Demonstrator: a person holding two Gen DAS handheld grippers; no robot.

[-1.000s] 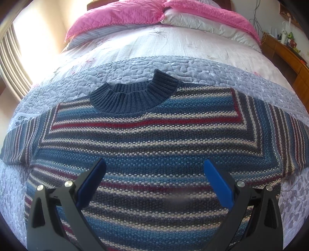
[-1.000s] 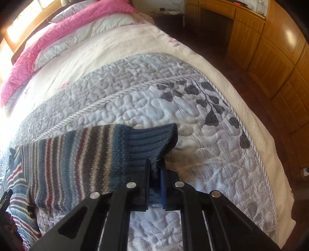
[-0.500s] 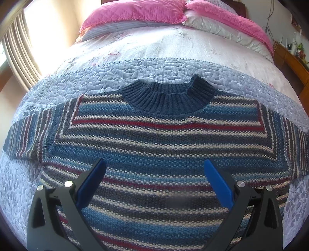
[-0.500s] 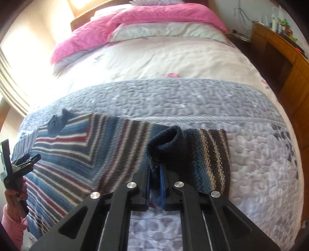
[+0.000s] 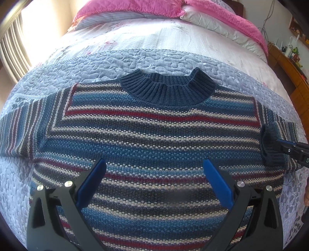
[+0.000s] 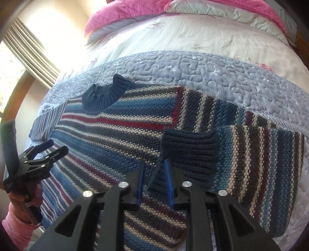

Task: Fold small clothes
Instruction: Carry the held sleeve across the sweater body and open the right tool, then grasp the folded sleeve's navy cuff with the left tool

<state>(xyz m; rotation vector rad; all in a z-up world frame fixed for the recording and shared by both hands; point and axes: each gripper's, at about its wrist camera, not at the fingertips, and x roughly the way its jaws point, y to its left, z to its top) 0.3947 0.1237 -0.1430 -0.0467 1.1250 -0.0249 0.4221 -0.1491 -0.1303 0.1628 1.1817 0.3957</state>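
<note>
A striped knit sweater (image 5: pixel 154 135) with a navy collar (image 5: pixel 168 88) lies flat on the quilted bedspread (image 5: pixel 154 59). My left gripper (image 5: pixel 154 175) hovers open over its lower body with nothing between the fingers; it also shows in the right wrist view as the left gripper (image 6: pixel 46 150). The right sleeve (image 6: pixel 260 158) is folded inward over the sweater (image 6: pixel 115 139). Its navy cuff (image 6: pixel 189 152) lies on the body. My right gripper (image 6: pixel 153 179) has its jaws slightly parted, with the cuff's corner still between them and a gap beside it. The right gripper (image 5: pixel 289 149) touches the cuff (image 5: pixel 270 144).
Pink pillows (image 5: pixel 135 7) and a pale duvet (image 5: pixel 173 36) lie at the head of the bed. Wooden furniture (image 5: pixel 289 73) stands along the right side. A curtain (image 5: pixel 11 48) hangs on the left. A hand in a pink sleeve (image 6: pixel 15 227) holds the left gripper.
The right gripper carried the sleeve cuff leftward onto the sweater body, folding the sleeve over, and its jaws have parted. The left gripper stayed open and drifted slightly left.
</note>
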